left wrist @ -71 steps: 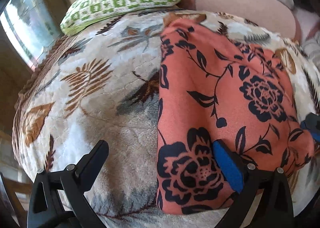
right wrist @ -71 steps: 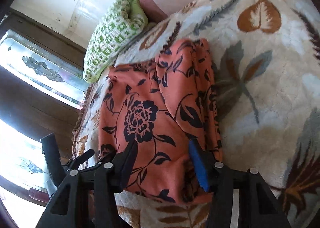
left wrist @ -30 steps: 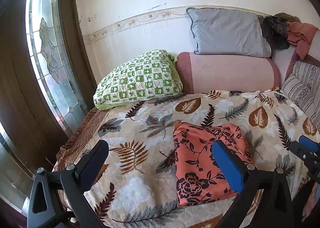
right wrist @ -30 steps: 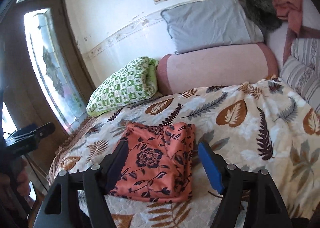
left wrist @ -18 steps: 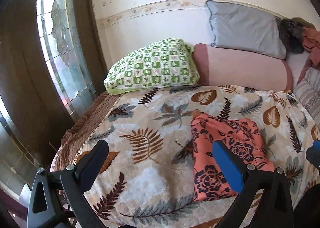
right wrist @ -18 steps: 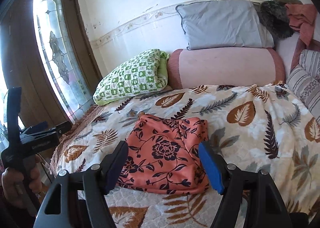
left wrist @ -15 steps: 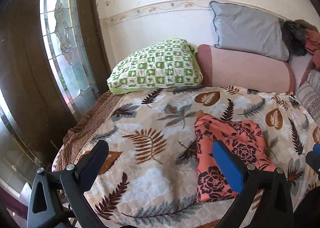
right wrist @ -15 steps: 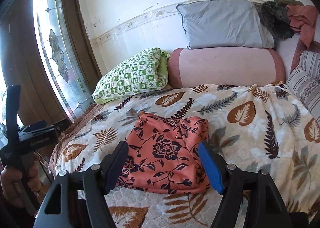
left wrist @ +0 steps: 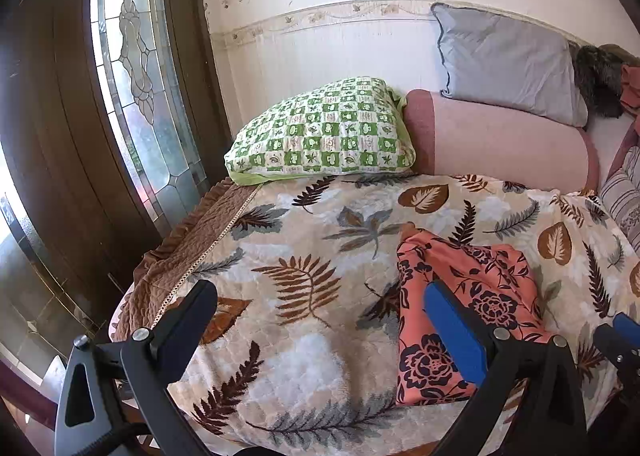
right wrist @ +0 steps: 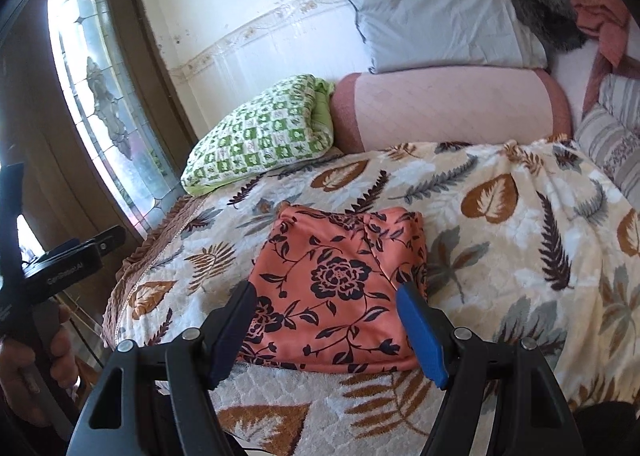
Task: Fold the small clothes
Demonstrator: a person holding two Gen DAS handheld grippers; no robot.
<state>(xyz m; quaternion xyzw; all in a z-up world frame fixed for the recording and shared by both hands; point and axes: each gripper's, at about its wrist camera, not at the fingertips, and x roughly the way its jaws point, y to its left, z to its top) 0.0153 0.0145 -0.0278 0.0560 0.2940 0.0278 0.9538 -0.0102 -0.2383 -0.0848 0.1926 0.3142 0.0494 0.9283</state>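
Note:
A folded orange garment with black flowers (left wrist: 464, 296) (right wrist: 340, 280) lies flat near the front edge of a leaf-patterned blanket (left wrist: 320, 256) (right wrist: 500, 236) on a bed. My left gripper (left wrist: 320, 296) hangs open and empty above the blanket, to the left of the garment. My right gripper (right wrist: 326, 296) is also open and empty, held back from the garment's near edge, apart from it. In the right wrist view a hand (right wrist: 24, 384) holds the left gripper's body (right wrist: 60, 260) at the far left.
A green checked pillow (left wrist: 320, 132) (right wrist: 260, 132), a pink bolster (left wrist: 500, 140) (right wrist: 448, 104) and a grey pillow (left wrist: 504, 56) (right wrist: 436, 16) lie at the head. A striped cushion (right wrist: 616, 136) is at right. A door with leaded glass (left wrist: 132, 68) stands left of the bed.
Both grippers have pulled back from the garment, which they hovered over closely before. Over the last second the left view has swung left; the garment lies still and let go.

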